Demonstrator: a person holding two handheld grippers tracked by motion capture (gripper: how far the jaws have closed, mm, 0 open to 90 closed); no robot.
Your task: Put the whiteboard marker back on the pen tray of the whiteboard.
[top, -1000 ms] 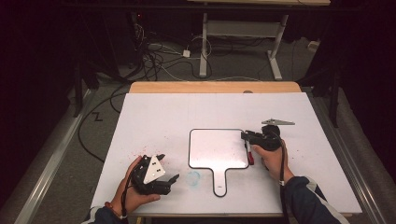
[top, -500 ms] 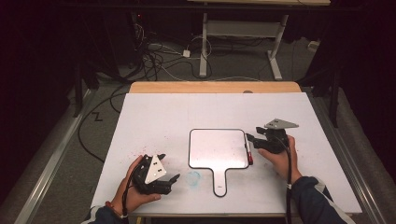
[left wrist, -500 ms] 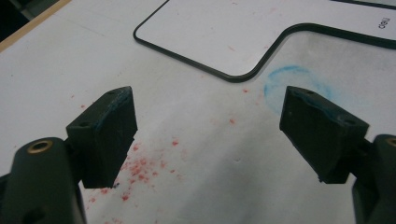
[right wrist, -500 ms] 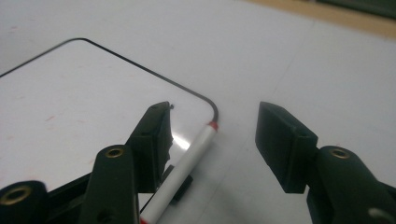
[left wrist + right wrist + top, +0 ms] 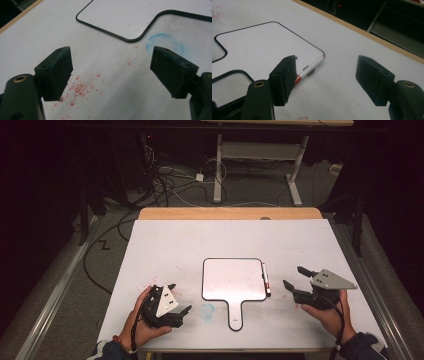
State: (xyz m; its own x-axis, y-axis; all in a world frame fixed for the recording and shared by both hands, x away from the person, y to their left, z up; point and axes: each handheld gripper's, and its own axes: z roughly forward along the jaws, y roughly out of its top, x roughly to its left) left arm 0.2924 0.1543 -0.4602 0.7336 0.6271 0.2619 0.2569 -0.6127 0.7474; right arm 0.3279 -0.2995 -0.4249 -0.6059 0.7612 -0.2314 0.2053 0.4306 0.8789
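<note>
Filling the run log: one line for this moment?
right gripper: open, jaws just opening, empty | marker: on table beside whiteboard | left gripper: open, empty

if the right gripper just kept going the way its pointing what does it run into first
Probably the marker lying along the whiteboard's right edge. The right gripper is open with nothing between its fingers, and points at it; depth is hard to judge.

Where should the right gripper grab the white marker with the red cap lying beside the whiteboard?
Probably mid-barrel on the white marker with the red cap, coming from above. It lies flat on the white table against the right edge of the black-rimmed paddle-shaped whiteboard, so the right gripper, open and empty, should straddle it crosswise, one jaw landing on the board.
</note>
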